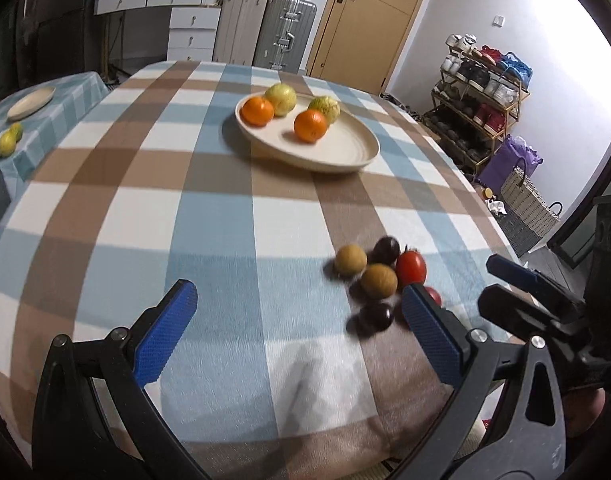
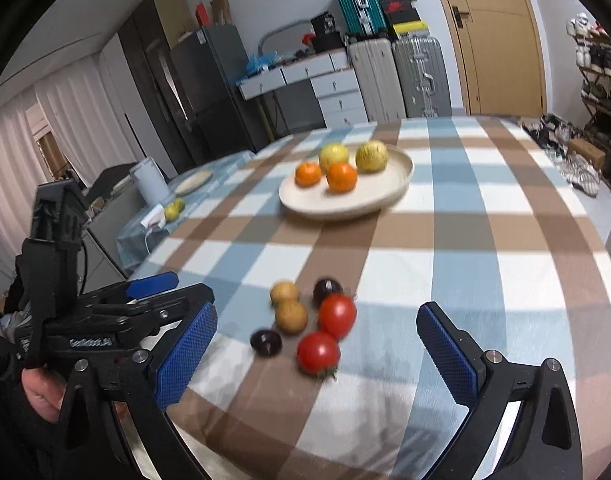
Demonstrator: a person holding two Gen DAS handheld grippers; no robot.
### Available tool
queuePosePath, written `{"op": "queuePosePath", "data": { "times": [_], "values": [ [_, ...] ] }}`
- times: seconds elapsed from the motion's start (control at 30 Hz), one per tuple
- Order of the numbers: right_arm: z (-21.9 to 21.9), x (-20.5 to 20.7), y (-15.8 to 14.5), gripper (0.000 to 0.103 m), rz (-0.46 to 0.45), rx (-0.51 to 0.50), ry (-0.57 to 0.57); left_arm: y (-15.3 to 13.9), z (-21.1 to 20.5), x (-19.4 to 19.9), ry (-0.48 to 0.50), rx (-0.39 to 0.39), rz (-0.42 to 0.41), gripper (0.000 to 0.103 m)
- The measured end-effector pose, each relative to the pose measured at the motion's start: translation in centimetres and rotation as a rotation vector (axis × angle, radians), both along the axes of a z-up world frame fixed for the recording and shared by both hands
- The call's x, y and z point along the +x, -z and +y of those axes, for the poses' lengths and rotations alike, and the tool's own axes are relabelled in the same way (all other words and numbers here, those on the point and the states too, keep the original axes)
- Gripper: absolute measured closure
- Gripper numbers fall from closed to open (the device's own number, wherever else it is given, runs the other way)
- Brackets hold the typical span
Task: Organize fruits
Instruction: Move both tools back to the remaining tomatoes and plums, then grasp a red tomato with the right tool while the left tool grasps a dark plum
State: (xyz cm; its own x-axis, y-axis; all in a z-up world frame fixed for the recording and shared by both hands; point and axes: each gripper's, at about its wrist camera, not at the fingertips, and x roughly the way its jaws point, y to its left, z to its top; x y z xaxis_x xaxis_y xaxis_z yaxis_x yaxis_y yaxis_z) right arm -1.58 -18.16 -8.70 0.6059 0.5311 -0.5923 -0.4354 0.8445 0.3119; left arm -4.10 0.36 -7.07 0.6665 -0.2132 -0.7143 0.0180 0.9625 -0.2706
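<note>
Both my grippers, left gripper (image 1: 301, 328) and right gripper (image 2: 317, 356), gape wide and empty near the small fruit cluster (image 2: 305, 320), well short of the plate (image 2: 385, 196) on the bench (image 2: 485, 240).

Both wrist views look low across the checked table (image 1: 233, 216), sharing the plate (image 2: 401, 178).
</note>
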Motion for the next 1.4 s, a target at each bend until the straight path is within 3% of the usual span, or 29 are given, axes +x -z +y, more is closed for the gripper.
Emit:
{"op": "queuePosePath", "data": {
  "times": [0.4, 0.5, 0.67, 0.77, 0.9, 1.0, 1.07, 1.4],
  "values": [
    [0.1, -1.0, 2.5, 0.003, 0.036, -0.009, 0.004, 1.0, 0.7, -0.1, -0.004, 0.001, 0.024, 0.001],
    [0.6, -0.8, 2.9, 0.020, 0.033, -0.021, -0.004, 1.2, 0.5, 0.0, 0.010, 0.019, 0.029, 0.001],
    [0.9, -0.5, 3.6, 0.023, 0.050, 0.004, -0.027, 1.3, 0.3, 0.3, 0.023, 0.024, 0.024, 0.001],
    [1.1, -0.3, 4.0, 0.040, 0.060, 0.013, -0.051, 1.5, 0.1, 0.6, 0.027, 0.025, 0.026, 0.001],
    [1.2, -0.2, 4.2, 0.044, 0.058, 0.012, -0.044, 1.6, -0.1, 0.8, 0.030, 0.035, 0.028, 0.001],
    [0.9, -0.1, 4.4, 0.057, 0.064, 0.029, -0.043, 1.6, -0.2, 1.0, 0.032, 0.044, 0.025, 0.001],
    [0.8, 0.1, 4.6, 0.072, 0.080, 0.036, -0.041, 1.6, -0.1, 1.0, 0.032, 0.038, 0.020, 0.001],
    [-0.8, -0.3, 4.3, 0.074, 0.060, 0.121, -0.036, 1.3, -1.5, 1.4, 0.112, 0.025, 0.017, 0.001]
  ]
}}
